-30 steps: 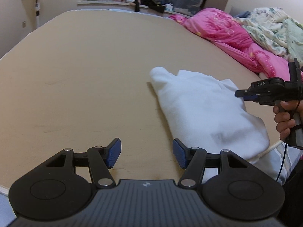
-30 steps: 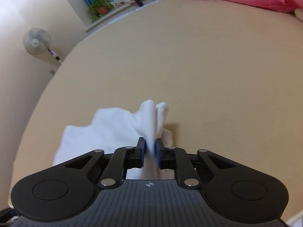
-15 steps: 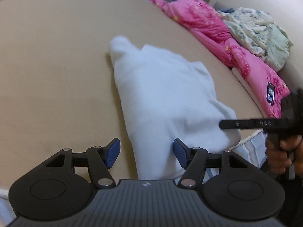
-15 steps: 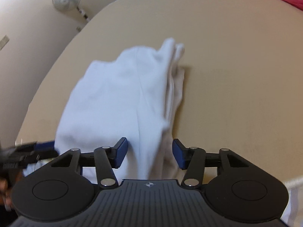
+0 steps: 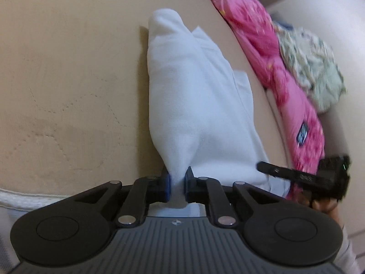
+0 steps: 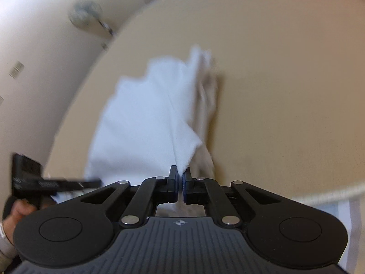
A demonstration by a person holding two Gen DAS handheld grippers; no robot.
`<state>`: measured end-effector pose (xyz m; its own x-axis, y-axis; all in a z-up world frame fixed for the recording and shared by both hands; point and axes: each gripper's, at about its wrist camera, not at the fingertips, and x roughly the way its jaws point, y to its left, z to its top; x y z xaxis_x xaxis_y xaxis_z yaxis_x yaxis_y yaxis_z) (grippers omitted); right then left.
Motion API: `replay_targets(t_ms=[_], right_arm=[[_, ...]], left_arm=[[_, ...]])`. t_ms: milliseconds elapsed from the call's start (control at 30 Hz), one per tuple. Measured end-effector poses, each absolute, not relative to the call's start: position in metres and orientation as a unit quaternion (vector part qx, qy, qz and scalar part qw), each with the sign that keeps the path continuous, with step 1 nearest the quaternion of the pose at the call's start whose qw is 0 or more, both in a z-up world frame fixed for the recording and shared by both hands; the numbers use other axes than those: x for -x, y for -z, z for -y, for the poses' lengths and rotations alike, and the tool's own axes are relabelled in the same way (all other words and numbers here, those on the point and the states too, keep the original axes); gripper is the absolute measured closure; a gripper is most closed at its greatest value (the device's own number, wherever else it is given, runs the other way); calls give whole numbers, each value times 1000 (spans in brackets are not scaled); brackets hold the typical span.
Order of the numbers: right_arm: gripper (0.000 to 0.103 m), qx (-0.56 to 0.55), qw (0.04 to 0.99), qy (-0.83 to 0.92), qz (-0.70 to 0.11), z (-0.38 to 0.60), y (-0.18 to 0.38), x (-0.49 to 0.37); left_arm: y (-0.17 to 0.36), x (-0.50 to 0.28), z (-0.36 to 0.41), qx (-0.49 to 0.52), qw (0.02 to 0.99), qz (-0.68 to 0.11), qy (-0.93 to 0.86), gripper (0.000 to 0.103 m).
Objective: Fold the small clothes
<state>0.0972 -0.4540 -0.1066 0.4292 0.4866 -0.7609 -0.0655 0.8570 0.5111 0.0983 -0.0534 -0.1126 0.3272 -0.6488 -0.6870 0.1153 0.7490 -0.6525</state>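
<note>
1. While the white garment [image 5: 196, 105] lies folded lengthwise on the beige bed [image 5: 68, 80], both grippers pinch its near end, at the bed's near edge.
2. Left gripper [image 5: 177, 182]: jaws closing, narrow, with a bunched corner of the garment between the blue pads [image 5: 168, 183]; the pads press on the cloth.
3. Right gripper [image 6: 181, 182]: jaws almost together, with a thin pinch of the garment's near right corner clamped between them.
4. In the left wrist view the right gripper [image 5: 264, 166] shows at the right side, fingers laid against the garment's near right edge, with part of a hand [image 5: 324, 205] behind it.
5. In the right wrist view the left gripper [image 6: 95, 182] shows at the lower left, held by a hand [image 6: 17, 210]; its fingers reach the garment's near left corner. This view is blurred.
6. Garment runs from the near edge toward the bed's middle; its far end is a rounded fold.
7. Pink quilt [image 5: 262, 45] and a pale floral quilt [image 5: 312, 66] lie along the bed's right edge, apart from the garment.
8. A dark phone-like item [image 5: 302, 134] sits on the pink quilt; too small to be sure.
9. White piping [image 6: 330, 194] marks the bed's near edge.
</note>
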Motion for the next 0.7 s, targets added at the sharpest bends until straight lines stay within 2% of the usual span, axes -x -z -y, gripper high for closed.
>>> replay_targets(t_ms=[133,200,233,267,300,333,367,400,567,700], right_arm=[[99,-211,809,-157,-526,458,109,-103],[92,-221,821,-148,-505,463,100,-106],[78,-228,834,-136,-484,467,93,-106],[57,-241,848,-123,-456,472,85,-107],[47,-257,858,-115,-429,476,78,-108],[39,-273,864,-110,-409,477,76,-112],[37,-285,864,-108,-400,477,77,-118],[36,-289,861,-107,-404,474,80,-125],[35,-249,840,-108,-470,445,111,-160],[35,-265,826,-101,-488,441,125,-166]], left_arm=[[112,-88,58,209,772,-540,261,90],[111,-91,59,186,774,-547,261,77],[111,-94,55,190,772,-548,259,73],[107,-97,50,198,777,-539,256,64],[102,-102,45,207,789,-521,252,51],[96,-107,42,214,798,-506,248,43],[91,-113,38,221,804,-495,244,30],[89,-122,36,229,807,-490,239,21],[99,-159,39,286,795,-485,224,21],[129,-184,45,319,780,-499,201,21]])
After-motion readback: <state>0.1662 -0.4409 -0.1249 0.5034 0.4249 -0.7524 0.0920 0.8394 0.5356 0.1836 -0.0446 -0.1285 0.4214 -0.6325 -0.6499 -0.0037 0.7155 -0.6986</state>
